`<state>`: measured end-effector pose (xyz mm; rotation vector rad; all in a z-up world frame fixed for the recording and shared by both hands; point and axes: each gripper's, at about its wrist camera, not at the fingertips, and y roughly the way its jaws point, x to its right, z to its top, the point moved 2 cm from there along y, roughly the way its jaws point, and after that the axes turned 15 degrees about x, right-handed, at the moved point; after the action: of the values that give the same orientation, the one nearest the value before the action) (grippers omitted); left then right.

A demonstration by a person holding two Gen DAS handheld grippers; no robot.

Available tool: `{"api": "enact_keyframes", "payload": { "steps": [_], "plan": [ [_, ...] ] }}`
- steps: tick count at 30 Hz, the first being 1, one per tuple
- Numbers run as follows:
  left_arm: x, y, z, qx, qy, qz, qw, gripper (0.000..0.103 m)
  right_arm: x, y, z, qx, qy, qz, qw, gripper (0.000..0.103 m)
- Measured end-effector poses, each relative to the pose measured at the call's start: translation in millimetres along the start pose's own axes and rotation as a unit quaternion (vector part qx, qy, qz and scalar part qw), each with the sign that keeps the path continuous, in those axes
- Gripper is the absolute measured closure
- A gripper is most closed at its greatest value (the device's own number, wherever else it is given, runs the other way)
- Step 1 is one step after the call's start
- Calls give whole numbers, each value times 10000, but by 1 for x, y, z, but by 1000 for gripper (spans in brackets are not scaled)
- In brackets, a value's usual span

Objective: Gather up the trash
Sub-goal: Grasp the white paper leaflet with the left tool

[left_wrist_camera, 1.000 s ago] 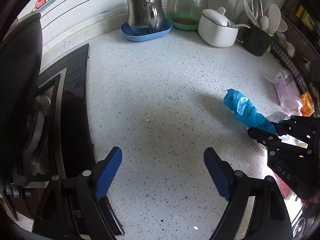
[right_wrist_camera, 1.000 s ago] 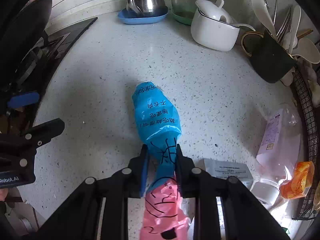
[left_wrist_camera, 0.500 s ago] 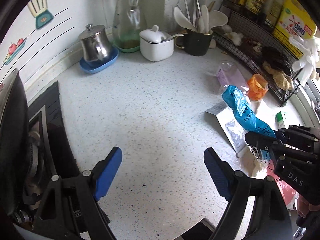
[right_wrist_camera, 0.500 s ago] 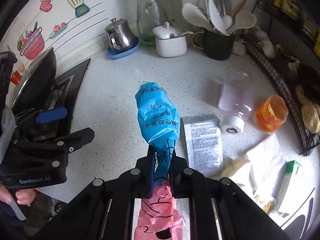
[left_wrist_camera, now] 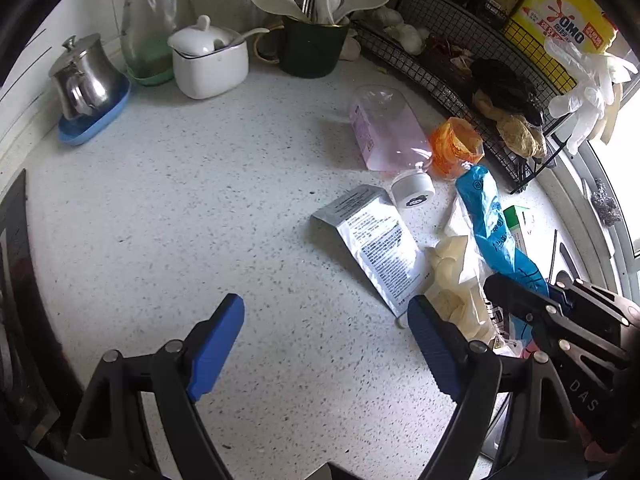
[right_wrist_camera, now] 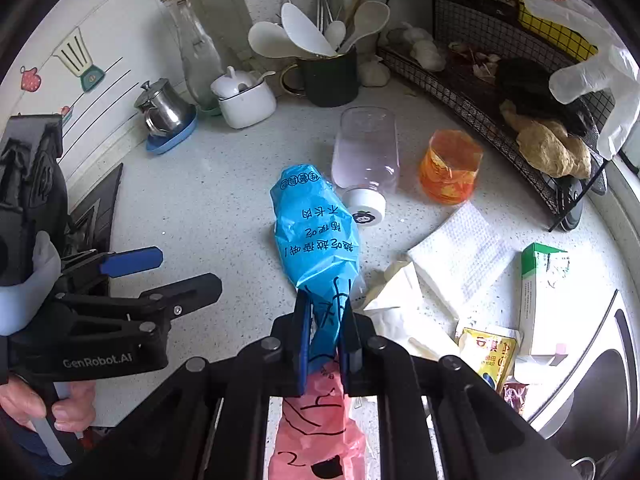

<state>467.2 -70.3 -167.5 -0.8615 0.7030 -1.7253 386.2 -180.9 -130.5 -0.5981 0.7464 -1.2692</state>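
Bag [right_wrist_camera: 316,232] in right claw [right_wrist_camera: 324,344]: thin crinkly glossy plastic. Bench [left_wrist_camera: 200,208] under left claw [left_wrist_camera: 328,344]: speckled, smooth stone look. Kettle [left_wrist_camera: 82,80] far ahead: polished metal.

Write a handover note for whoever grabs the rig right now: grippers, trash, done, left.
Right gripper: shut on the blue-and-pink plastic bag, held above the counter.
Left gripper: open, empty, over bare countertop.
Trash on the counter, right side: pink clear bottle on its side, orange plastic cup, silver foil pouch, crumpled white paper, paper towel, green-and-white box, yellow yeast sachet.
Done: bag is in hand. No loose trash visibly collected yet.
Left: pick up each piece; the foil pouch lies nearest the left gripper.
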Motion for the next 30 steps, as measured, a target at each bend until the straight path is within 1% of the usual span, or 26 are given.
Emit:
{"api": "enact_keyframes", "payload": {
  "steps": [5, 8, 11, 14, 15, 16, 19, 21, 23, 24, 25, 27, 30],
  "plan": [
    [6, 33, 5, -230, 319, -138, 9991, 21, 15, 14, 1, -15, 265, -474, 9985, 93],
    [7, 52, 5, -364, 393, -266, 9982, 21, 19, 19, 0, -44, 449, -589, 9972, 93],
    [8, 69, 8, -431, 329, -472, 9974, 20, 22, 23, 1, -46, 617, -626, 9961, 93],
    [9, 84, 9, -542, 195, -577, 9967, 20, 23, 25, 4, -11, 657, -618, 9959, 93],
    [10, 88, 9, -540, 152, -620, 9965, 21, 22, 25, 4, -4, 646, -602, 9961, 93],
    [11, 88, 11, -424, 150, -621, 9971, 20, 22, 25, 5, 2, 636, -592, 9962, 93],
    [15, 96, 17, -393, 54, -772, 9962, 21, 27, 27, 4, -7, 651, -583, 9962, 93],
    [18, 98, 19, -390, -61, -971, 9945, 34, 29, 29, 5, -5, 650, -564, 9963, 93],
    [21, 99, 18, -430, -163, -1105, 9928, 63, 31, 31, 5, -4, 668, -529, 9964, 93],
    [22, 100, 16, -458, -177, -1103, 9927, 72, 31, 32, 6, -15, 667, -529, 9964, 93],
    [23, 102, 15, -516, -180, -1081, 9926, 89, 32, 33, 5, -38, 673, -535, 9963, 93],
    [24, 100, 12, -500, -189, -1108, 9924, 91, 33, 34, 5, -75, 655, -569, 9962, 93],
    [29, 84, 12, -190, -64, -1081, 9939, 96, 34, 33, 7, -72, 651, -520, 9965, 92]
  ]
}}
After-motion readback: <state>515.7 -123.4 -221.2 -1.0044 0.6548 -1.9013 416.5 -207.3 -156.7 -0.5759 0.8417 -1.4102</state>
